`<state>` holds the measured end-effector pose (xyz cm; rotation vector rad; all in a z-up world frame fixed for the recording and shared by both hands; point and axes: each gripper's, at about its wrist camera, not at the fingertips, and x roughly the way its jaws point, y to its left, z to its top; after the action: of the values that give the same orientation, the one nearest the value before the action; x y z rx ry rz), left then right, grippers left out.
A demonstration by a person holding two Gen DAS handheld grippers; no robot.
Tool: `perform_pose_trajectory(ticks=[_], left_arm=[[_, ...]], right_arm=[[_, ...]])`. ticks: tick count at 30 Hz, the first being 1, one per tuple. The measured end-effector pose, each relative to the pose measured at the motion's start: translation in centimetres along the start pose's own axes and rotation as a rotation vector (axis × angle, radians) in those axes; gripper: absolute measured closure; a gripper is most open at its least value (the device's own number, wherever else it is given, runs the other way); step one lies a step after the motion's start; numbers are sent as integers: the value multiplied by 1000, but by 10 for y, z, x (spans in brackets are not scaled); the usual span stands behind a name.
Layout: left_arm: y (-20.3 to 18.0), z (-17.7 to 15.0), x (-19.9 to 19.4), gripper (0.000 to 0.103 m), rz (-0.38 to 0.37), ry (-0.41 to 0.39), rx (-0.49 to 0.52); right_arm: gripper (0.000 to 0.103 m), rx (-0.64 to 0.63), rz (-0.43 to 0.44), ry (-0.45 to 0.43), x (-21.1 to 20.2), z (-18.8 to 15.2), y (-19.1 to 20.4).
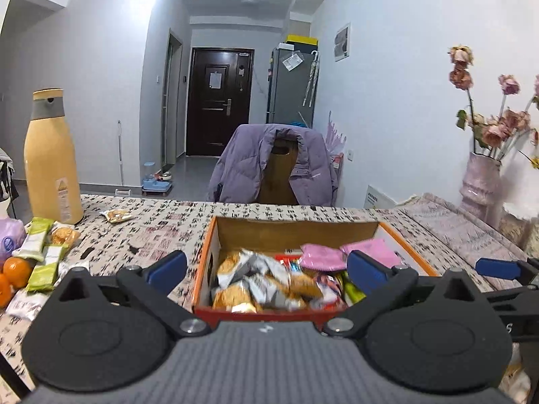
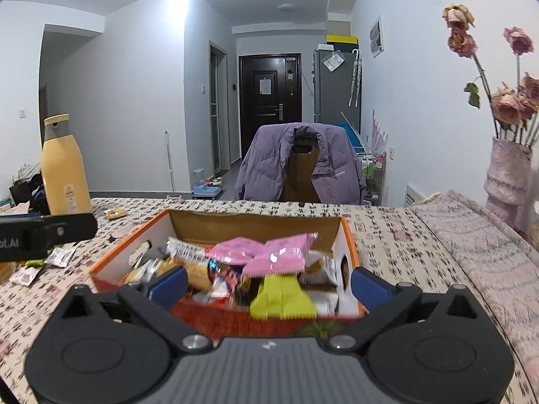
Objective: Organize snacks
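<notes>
Snacks are mostly in the box (image 1: pixel 205 269) by now, an open orange-sided cardboard carton with a white inner wall, sitting mid-table right in front of both grippers. It's heaped with crinkly foil and plastic packets: silvery-gold cookie packs (image 1: pixel 242 279), two pink sachets (image 2: pixel 266 252) with zigzag-cut edges on top, and a lime-green packet (image 2: pixel 281 298) at the near edge.

The left gripper (image 1: pixel 266 269) hangs just short of the box, fingers spread wide with nothing between the blue pads. The right gripper (image 2: pixel 269 284) is the same: wide open, empty, pointed at the near side of the box. The green packet shows up between its fingers, but the pads aren't touching it as far as I can see, and it's blurry, so I can't say if it's settled or sliding.

My guess is it isn't finished, because there's a loose bunch off to the left on the patterned tablecloth (image 1: pixel 161 229): green wrapper bars (image 1: pixel 42 264), another cookie pack (image 1: pixel 64 235), a small packet (image 1: pixel 116 216) near the tall tan bottle (image 1: pixel 50 165), plus a couple of oranges (image 1: pixel 15 271). That's the left hand's side, so it makes sense for that one to fetch them.

Those wrappers are slick and floppy, so pinching an edge is probably easier than grabbing them flat. A vase of dried roses (image 2: pixel 505 175) sits far right, well out of the way.
</notes>
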<state>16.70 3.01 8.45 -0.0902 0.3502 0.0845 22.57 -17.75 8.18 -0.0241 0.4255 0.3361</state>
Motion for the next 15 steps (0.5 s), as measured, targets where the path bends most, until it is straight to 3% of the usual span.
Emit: perform_pose_trajectory(ticks=[15], left_arm=[[-4,-61,-77,0,-41,45,21]], right_arm=[[0,40,-11,30,-82,-64,-3]])
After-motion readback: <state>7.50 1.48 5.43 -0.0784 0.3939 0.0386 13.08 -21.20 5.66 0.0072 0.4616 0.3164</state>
